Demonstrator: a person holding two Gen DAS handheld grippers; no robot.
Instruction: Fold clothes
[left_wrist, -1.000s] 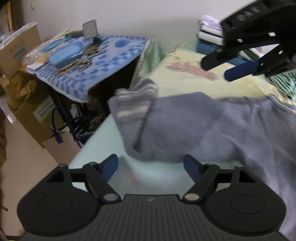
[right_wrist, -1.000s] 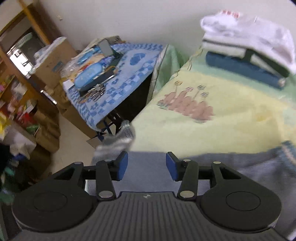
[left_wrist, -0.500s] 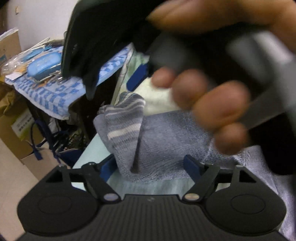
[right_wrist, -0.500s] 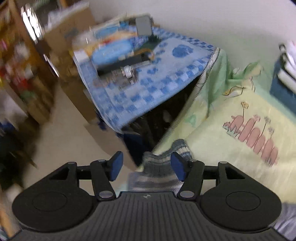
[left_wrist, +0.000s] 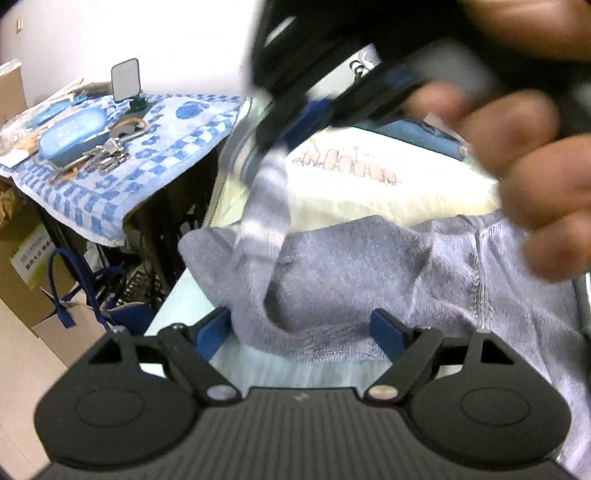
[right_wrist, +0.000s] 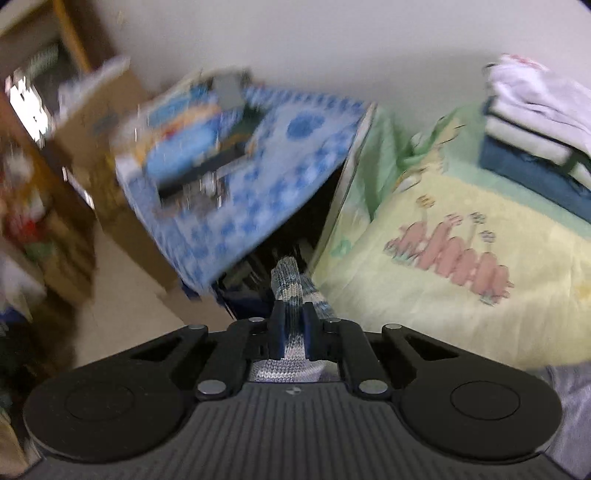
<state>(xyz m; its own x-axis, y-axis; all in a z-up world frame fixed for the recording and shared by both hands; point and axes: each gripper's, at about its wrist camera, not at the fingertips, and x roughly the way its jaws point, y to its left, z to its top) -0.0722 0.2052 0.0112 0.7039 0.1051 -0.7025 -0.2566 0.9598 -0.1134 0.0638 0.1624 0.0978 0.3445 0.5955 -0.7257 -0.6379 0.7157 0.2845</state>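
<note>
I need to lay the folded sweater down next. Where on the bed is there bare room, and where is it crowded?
Bare room: the yellow blanket between the grey sweater and the stack of folded clothes, around its pink print. Crowded: the bed's far corner under that stack, and the blue checked side table, covered with clutter. The right tongs are closing on the striped cuff.

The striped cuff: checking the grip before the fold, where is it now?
The striped cuff sits pinched in the closing right gripper, lifted above the grey sweater at the bed's left edge.
</note>
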